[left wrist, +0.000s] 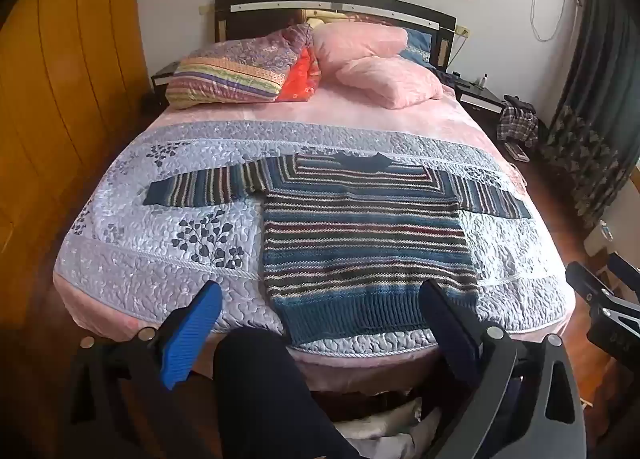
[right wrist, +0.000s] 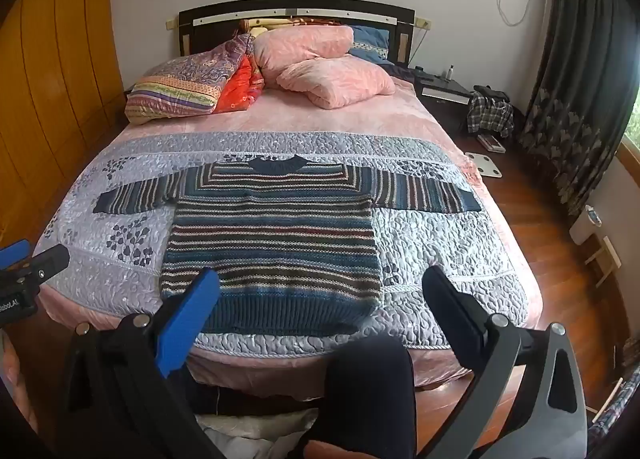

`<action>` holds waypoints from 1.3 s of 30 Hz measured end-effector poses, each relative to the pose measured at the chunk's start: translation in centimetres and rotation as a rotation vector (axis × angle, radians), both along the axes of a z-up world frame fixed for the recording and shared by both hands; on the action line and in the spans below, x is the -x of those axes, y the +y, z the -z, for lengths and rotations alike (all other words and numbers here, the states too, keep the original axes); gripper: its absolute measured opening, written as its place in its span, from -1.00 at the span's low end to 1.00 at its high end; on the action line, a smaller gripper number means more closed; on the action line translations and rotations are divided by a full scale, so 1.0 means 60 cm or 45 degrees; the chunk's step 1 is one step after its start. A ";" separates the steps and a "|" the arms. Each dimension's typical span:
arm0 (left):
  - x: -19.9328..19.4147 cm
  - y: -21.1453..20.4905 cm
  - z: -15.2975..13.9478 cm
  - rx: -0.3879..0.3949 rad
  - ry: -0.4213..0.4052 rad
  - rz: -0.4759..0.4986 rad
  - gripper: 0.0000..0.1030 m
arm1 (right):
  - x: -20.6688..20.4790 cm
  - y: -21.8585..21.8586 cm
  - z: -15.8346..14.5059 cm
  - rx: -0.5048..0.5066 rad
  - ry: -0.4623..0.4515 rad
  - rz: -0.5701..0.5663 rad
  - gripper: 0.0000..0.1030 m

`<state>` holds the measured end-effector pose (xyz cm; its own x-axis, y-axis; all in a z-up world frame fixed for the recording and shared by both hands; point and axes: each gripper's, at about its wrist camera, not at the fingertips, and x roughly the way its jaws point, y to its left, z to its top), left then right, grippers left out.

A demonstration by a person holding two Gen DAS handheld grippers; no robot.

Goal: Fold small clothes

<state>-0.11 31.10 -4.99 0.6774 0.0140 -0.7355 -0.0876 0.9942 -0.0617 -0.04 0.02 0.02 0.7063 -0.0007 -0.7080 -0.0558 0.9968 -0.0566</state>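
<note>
Through the left wrist view I see the striped sweater [left wrist: 360, 235] spread flat on the quilt [left wrist: 160, 243], sleeves out, its hem near the bed's near edge, with bare quilt to its left. My left gripper [left wrist: 320, 299] hangs released, fingers wide, touching nothing, short of the bed.

Through the right wrist view the sweater [right wrist: 276, 235] lies left of centre, bare quilt to its right. My right gripper [right wrist: 320, 291] is likewise spread wide and empty.
</note>
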 end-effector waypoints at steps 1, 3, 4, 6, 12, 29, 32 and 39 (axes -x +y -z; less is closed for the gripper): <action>0.000 0.001 0.000 0.002 -0.002 0.000 0.92 | -0.001 -0.001 0.000 -0.010 0.007 -0.001 0.95; -0.001 0.002 0.001 0.004 -0.002 -0.003 0.92 | 0.000 0.000 0.000 -0.004 0.007 -0.002 0.95; -0.001 0.003 0.001 0.005 -0.004 -0.004 0.92 | 0.001 0.001 0.000 -0.003 0.006 -0.005 0.95; 0.001 -0.002 0.001 -0.008 -0.004 0.001 0.92 | 0.001 0.003 0.000 0.003 0.006 -0.007 0.95; 0.001 -0.002 0.001 -0.010 -0.008 -0.001 0.92 | -0.001 -0.002 0.000 -0.012 0.007 0.003 0.95; 0.001 -0.004 0.005 -0.013 -0.006 0.000 0.92 | -0.002 0.003 0.005 -0.009 0.008 0.004 0.95; 0.001 -0.007 0.003 -0.013 -0.008 -0.001 0.92 | -0.002 0.002 0.005 -0.011 0.008 0.004 0.95; 0.003 0.007 0.009 -0.014 -0.014 0.000 0.92 | -0.002 0.000 0.012 -0.009 0.005 0.005 0.95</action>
